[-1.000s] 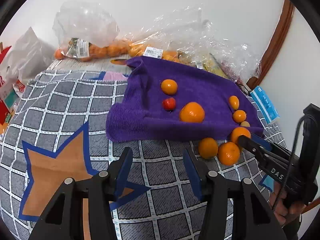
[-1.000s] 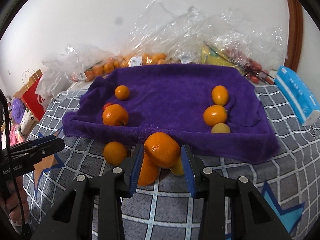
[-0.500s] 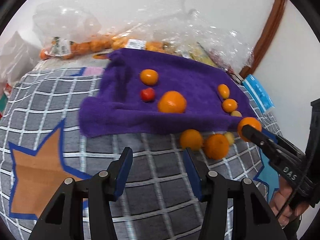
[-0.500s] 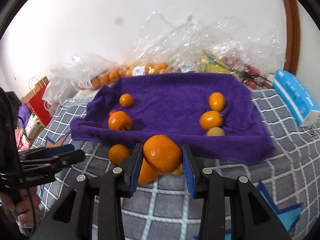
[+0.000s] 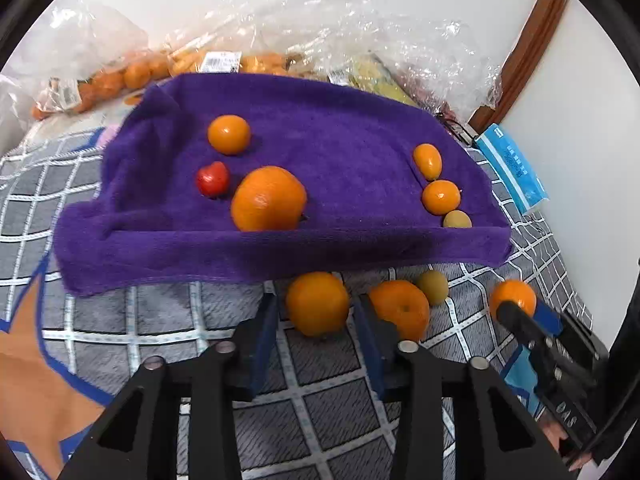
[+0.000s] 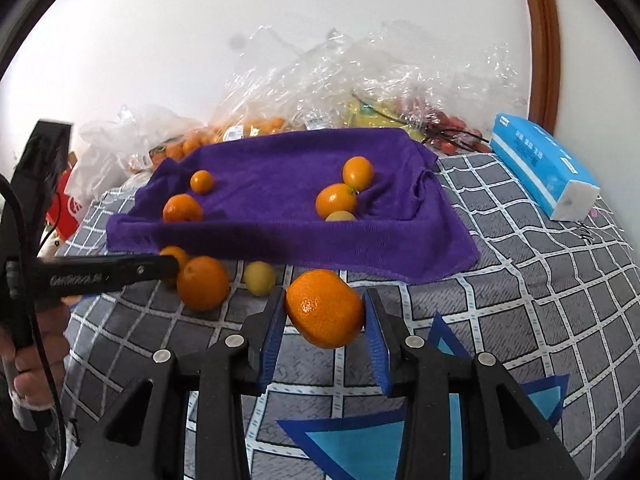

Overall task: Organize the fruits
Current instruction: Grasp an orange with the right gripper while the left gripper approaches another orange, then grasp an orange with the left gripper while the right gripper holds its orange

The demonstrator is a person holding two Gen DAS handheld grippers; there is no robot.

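Two claws: right claw [image 6: 325,312] clamps a dimpled orange [image 6: 324,308], left claw [image 5: 316,312] closing around a loose mandarin [image 5: 317,303], fuzzy purple towel [image 5: 320,120] just ahead, another orange [image 5: 400,312] beside.

right gripper [image 6: 325,322] clamping orange [image 6: 325,309], purple towel [image 6: 280,216]
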